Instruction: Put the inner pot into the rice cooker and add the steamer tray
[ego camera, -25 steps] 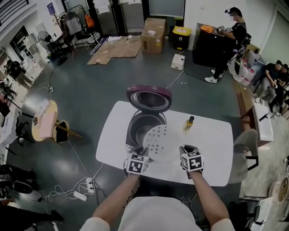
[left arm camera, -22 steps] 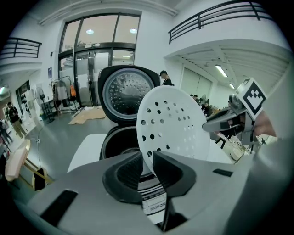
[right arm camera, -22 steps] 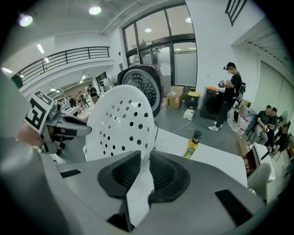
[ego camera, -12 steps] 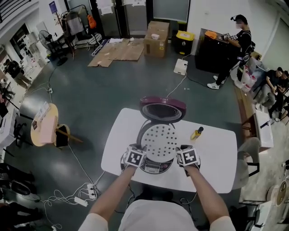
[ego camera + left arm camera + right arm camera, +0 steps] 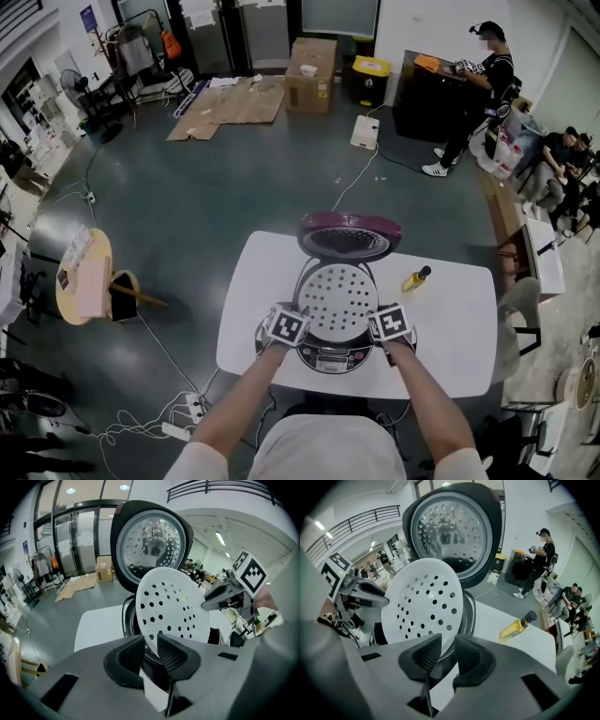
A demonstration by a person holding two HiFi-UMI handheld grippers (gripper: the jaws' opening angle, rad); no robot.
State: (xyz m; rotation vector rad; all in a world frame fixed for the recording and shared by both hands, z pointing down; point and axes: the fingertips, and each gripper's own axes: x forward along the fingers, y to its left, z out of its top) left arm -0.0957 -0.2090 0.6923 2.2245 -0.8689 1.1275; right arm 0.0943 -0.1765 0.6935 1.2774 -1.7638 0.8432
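On the white worktop [image 5: 246, 309] the cooker [image 5: 328, 356] sits at the near edge, about mid-width. Bare surface lies open to its left, and a wider stretch to its right. Its lid [image 5: 349, 236] stands open on the far side, close to the far edge. A yellow bottle [image 5: 416, 279] sits right of the cooker, near it but apart, the only other thing on the worktop. Off the near left corner a power strip [image 5: 174, 430] lies on the floor [image 5: 187, 206]. A chair [image 5: 518, 314] stands just off the right edge. The white perforated tray [image 5: 337, 300] sits over the cooker's mouth, between the two tongs. The left tongs [image 5: 151, 652] pinch the tray's left rim, their jaws only narrowly apart with the rim between the pads. The right tongs [image 5: 446, 654] are opening. The tray's right rim stands at their gap, and the pads look clear of it.
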